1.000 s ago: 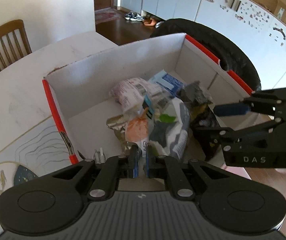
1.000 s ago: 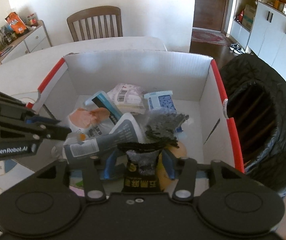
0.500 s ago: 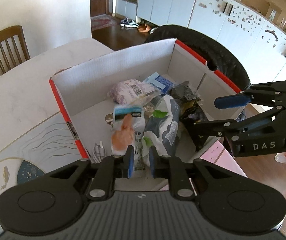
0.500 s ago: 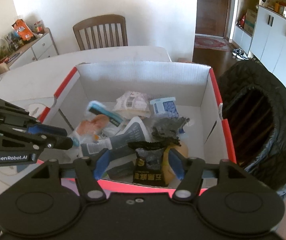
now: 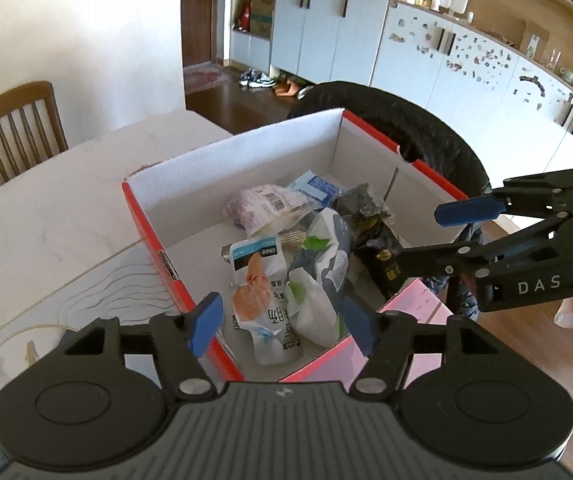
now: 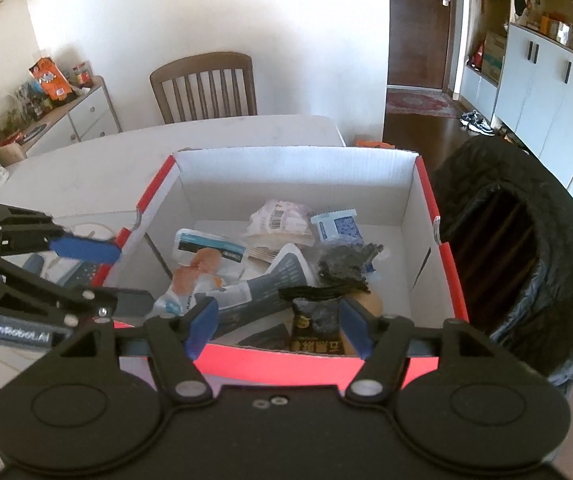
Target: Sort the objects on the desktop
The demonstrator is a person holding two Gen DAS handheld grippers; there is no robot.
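A white cardboard box with red edges [image 5: 142, 208] [image 6: 422, 184] stands on the table and holds several snack packets. Among them are a white pouch with an orange picture [image 5: 264, 292] [image 6: 202, 268], a grey bag [image 5: 326, 248] [image 6: 282, 280], a black packet [image 5: 378, 252] [image 6: 314, 332], a pale purple packet [image 5: 262, 204] [image 6: 278, 216] and a blue-white sachet [image 5: 318, 186] [image 6: 336, 226]. My left gripper [image 5: 282, 324] is open and empty above the box's near edge. My right gripper [image 6: 278, 328] is open and empty above the near wall, over the black packet.
A black-lined bin [image 6: 526, 264] [image 5: 406, 120] stands right of the box. The white marble table [image 5: 46, 208] spreads to the left with a patterned mat [image 5: 118, 292]. A wooden chair [image 6: 204, 86] is behind the table. A sideboard with items [image 6: 58, 116] stands at far left.
My left gripper opened and let go of the white pouch, which now lies in the box. Both grippers rose and drew back from the box. The right gripper opened wider off the black packet.
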